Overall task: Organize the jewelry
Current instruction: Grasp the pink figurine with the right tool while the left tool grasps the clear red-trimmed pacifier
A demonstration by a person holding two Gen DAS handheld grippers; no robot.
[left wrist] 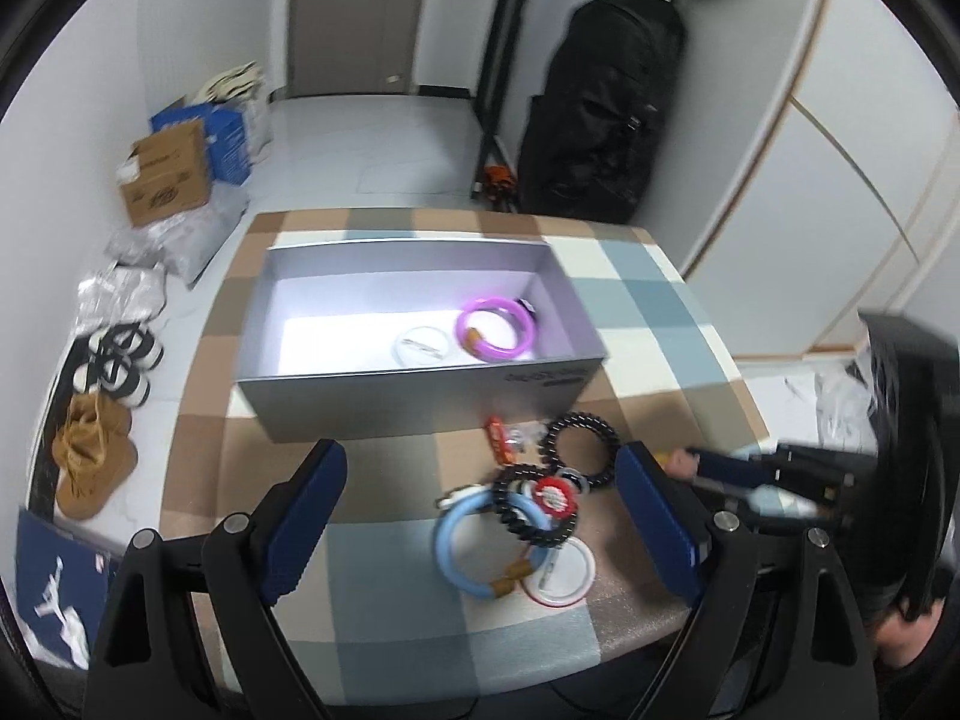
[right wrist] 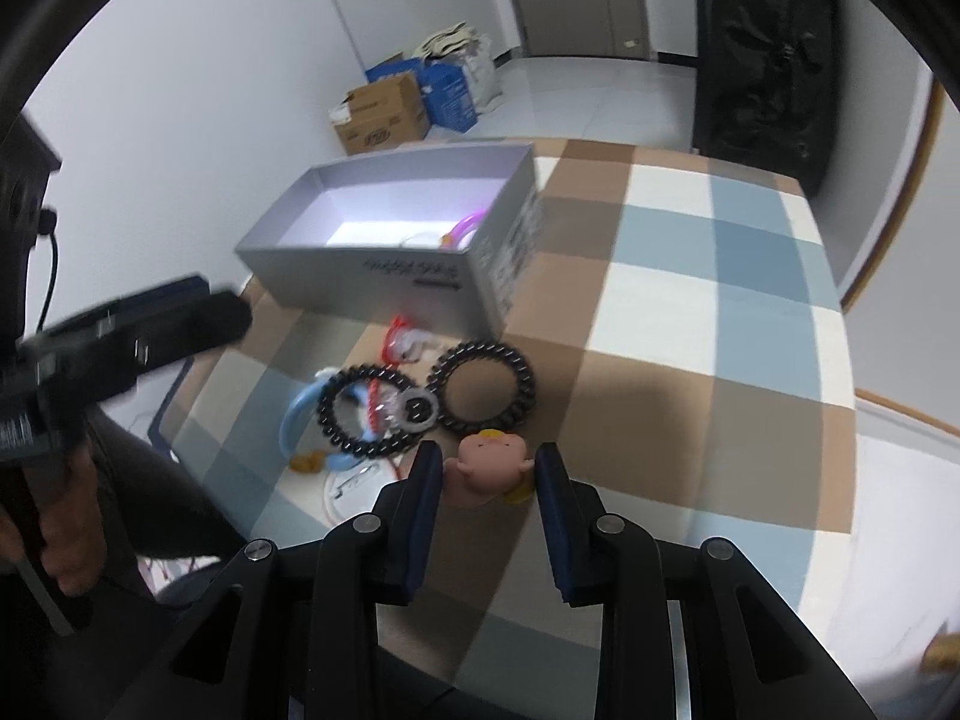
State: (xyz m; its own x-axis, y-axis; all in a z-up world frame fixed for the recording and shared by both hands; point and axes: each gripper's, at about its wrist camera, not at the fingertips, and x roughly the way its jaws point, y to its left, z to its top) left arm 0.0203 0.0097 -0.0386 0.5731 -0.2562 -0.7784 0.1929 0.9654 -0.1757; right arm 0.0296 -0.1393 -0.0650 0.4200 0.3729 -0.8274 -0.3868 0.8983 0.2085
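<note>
Now a small pink figurine is gripped between the narrowed jaws of the right gripper, just beside the bracelets on the table. Widely spread and empty, the left gripper is held above that pile. Printing on the box is too blurred to be read.

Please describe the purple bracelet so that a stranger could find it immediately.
Find the open grey box on the checked tablecloth. Inside, near its right end, lies the purple bracelet, beside a clear round item. It is the only purple ring.
</note>
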